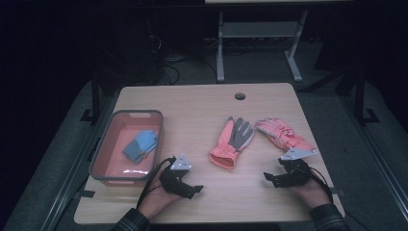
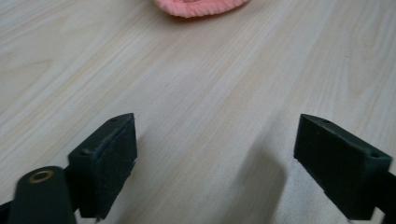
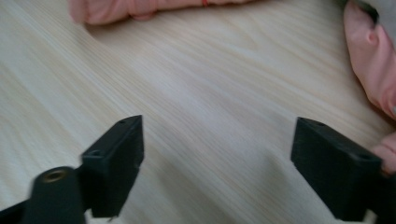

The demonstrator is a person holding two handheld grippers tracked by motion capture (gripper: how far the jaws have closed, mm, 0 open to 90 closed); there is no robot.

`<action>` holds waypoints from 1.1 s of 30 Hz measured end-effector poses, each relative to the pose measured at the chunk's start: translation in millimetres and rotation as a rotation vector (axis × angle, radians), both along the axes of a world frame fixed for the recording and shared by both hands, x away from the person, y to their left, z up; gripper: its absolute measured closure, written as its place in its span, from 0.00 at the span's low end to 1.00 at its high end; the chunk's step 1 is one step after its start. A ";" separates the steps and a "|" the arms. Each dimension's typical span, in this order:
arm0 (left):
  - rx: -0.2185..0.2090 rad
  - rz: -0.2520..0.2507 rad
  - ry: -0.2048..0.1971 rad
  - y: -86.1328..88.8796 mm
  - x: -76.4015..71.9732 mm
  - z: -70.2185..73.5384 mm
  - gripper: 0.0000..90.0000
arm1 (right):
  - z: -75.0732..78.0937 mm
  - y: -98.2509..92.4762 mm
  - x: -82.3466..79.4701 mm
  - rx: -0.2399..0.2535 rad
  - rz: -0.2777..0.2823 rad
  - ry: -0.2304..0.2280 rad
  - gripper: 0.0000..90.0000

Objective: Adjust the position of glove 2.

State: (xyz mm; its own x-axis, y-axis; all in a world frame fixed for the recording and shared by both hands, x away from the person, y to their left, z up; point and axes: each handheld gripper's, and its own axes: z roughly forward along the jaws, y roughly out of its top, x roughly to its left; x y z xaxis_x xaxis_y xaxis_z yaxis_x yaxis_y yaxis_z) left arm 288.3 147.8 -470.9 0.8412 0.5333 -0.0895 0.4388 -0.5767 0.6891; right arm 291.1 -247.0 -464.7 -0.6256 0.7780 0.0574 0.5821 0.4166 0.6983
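Note:
Two pink gloves lie on the wooden table (image 1: pixel 192 110): one with a grey palm (image 1: pixel 232 140) in the middle, and one with a printed back (image 1: pixel 283 134) to its right. My left gripper (image 1: pixel 194 189) is low over the table's front, right of the tray, jaws open over bare wood. From the left gripper view (image 2: pixel 215 140) a pink cuff (image 2: pixel 201 6) lies ahead. My right gripper (image 1: pixel 270 179) is near the front right, pointing left, also open. In the right gripper view (image 3: pixel 217 140), pink glove fabric lies at the top (image 3: pixel 121 9) and at the right edge (image 3: pixel 373 70).
A pink tray with a grey rim (image 1: pixel 102 161) stands at the table's left and holds folded blue gloves (image 1: pixel 141 146). A round cable hole (image 1: pixel 239 96) sits near the far edge. Another table's legs (image 1: pixel 220 48) stand on the floor beyond.

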 end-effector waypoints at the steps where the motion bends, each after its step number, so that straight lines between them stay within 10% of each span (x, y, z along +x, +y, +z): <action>1: 0.003 -0.002 -0.011 0.7 -0.6 -0.6 0.14 | 2.4 1.3 -0.3 0.008 -0.001 0.011 0.24; 6: 0.003 -0.015 -0.087 2.5 -5.8 -6.5 0.14 | 13.3 7.3 3.0 0.033 0.018 0.004 0.46; 14: 0.010 -0.024 -0.091 3.0 -6.0 -6.5 0.14 | 38.4 24.2 13.8 0.085 0.062 0.008 1.00; 33: 0.020 -0.028 -0.097 3.4 -5.5 -6.2 0.14 | 45.4 111.0 69.6 0.132 0.219 0.042 1.00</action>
